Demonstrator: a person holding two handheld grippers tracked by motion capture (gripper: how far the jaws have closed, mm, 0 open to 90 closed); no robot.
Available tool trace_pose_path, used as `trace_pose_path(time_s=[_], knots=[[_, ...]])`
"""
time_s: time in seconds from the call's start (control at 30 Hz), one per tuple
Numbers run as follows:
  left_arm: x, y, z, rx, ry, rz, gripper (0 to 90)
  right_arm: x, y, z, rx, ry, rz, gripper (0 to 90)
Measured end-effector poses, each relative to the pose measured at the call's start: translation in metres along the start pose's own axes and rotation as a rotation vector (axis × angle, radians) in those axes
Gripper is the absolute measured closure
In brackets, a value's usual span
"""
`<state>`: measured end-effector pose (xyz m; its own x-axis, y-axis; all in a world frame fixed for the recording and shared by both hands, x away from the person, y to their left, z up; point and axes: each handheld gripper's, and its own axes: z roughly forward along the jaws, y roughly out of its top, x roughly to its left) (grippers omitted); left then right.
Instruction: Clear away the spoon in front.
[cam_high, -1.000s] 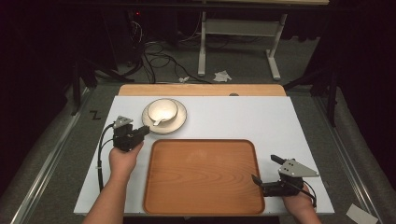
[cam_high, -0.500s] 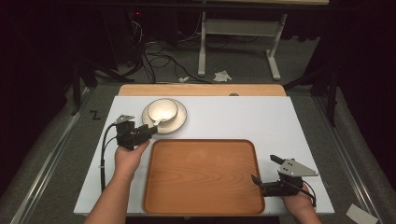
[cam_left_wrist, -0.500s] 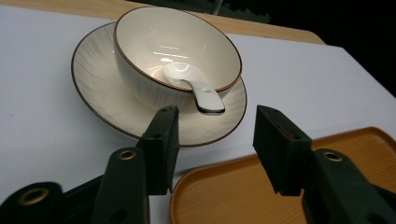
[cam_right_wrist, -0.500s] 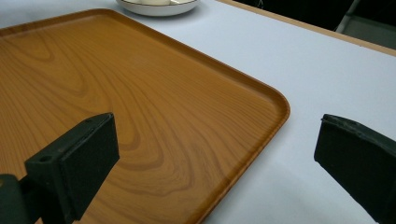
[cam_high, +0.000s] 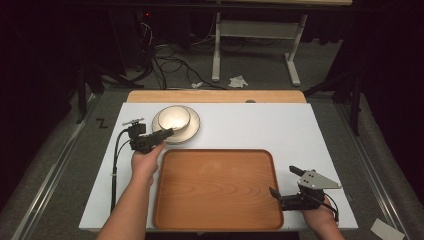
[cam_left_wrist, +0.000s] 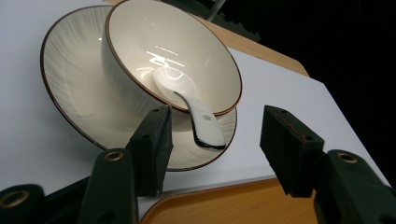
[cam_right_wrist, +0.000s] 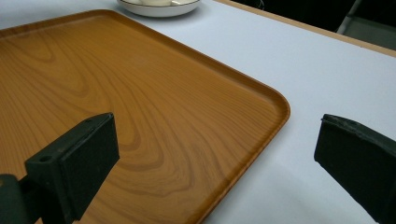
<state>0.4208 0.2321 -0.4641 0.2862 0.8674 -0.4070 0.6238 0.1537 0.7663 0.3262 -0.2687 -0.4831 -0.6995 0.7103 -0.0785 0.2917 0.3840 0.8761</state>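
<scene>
A cream bowl with a brown rim sits on a matching plate at the table's far left. A white ceramic spoon lies in the bowl, its handle resting over the rim. My left gripper is open, its jaws on either side of the spoon handle at the plate's near edge. A large wooden tray lies empty at the front centre. My right gripper is open at the tray's right front corner, one jaw over the tray.
The white table top has a wooden strip along its far edge. Beyond it are a dark floor with cables and a metal stand. Bare table lies to the right of the plate and tray.
My left gripper has moved forward and to the right, up to the plate and bowl. The right gripper has stayed in place.
</scene>
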Motion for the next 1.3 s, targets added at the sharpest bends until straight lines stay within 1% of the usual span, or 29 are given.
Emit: trace_pose_path(time_s=[0.03,0.1,0.2,0.23,0.27,0.3,0.4,0.5,0.53,0.63,0.7,0.77,0.8,0.9,0.97,1.0,1.1,1.13,1.17,1.2,1.3], knots=[[0.001,0.001,0.002,-0.001,-0.002,-0.017,47.5,0.0,0.0,0.0,0.0,-0.001,-0.002,0.9],[0.003,0.003,0.004,0.003,-0.002,-0.035,51.3,0.0,0.0,0.0,-0.002,0.002,0.002,0.9],[0.004,0.006,0.008,-0.014,-0.032,-0.096,54.5,0.0,0.0,0.0,-0.002,0.004,-0.003,0.9],[0.005,0.007,0.01,-0.021,-0.052,-0.125,55.4,0.0,0.0,0.0,-0.001,0.005,-0.003,0.9],[0.006,0.007,0.011,-0.017,-0.059,-0.138,57.8,0.0,0.0,0.0,0.0,0.004,-0.004,0.9],[0.006,0.008,0.013,-0.023,-0.06,-0.154,57.8,0.0,0.0,0.0,0.0,0.004,-0.004,0.9],[0.007,0.007,0.02,-0.013,-0.062,-0.178,60.9,0.0,0.0,-0.001,0.0,0.004,0.004,0.9],[0.008,0.006,0.025,-0.004,-0.058,-0.198,63.5,-0.001,0.0,0.0,-0.006,0.004,-0.001,0.9],[0.008,0.006,0.026,-0.001,-0.063,-0.207,65.0,-0.001,0.0,0.0,-0.003,0.003,0.001,0.9],[0.009,0.006,0.028,-0.003,-0.058,-0.229,70.2,0.0,0.0,0.0,-0.006,0.005,0.0,0.9],[0.009,0.007,0.03,-0.008,-0.063,-0.246,71.1,0.0,0.0,-0.001,-0.005,0.005,0.003,0.9],[0.009,0.007,0.03,-0.011,-0.063,-0.255,71.3,0.0,0.0,-0.001,-0.005,0.005,0.003,0.9],[0.01,0.007,0.031,-0.014,-0.062,-0.265,72.0,0.0,0.0,0.0,-0.005,0.004,0.002,0.9],[0.011,0.007,0.033,-0.013,-0.056,-0.281,75.6,-0.001,0.0,0.0,0.001,0.004,-0.004,0.9],[0.011,0.006,0.033,-0.008,-0.061,-0.282,77.8,-0.001,0.0,0.0,-0.006,0.005,-0.002,0.9],[0.011,0.006,0.034,0.002,-0.06,-0.272,80.8,-0.001,0.0,0.0,-0.006,0.005,-0.002,0.9],[0.01,0.005,0.035,0.003,-0.058,-0.266,83.1,-0.001,0.0,0.0,0.003,0.002,-0.002,0.9],[0.009,0.005,0.036,-0.004,-0.057,-0.275,84.1,0.0,-0.001,0.0,0.006,0.003,0.004,0.9],[0.009,0.005,0.036,-0.003,-0.058,-0.274,84.2,0.0,0.0,0.0,0.003,0.004,0.0,0.9],[0.01,0.005,0.035,0.004,-0.058,-0.264,84.3,-0.001,0.0,0.0,0.0,0.004,-0.006,0.9],[0.009,0.005,0.035,0.001,-0.055,-0.266,84.9,-0.001,-0.001,0.0,0.003,0.002,-0.004,0.9]])
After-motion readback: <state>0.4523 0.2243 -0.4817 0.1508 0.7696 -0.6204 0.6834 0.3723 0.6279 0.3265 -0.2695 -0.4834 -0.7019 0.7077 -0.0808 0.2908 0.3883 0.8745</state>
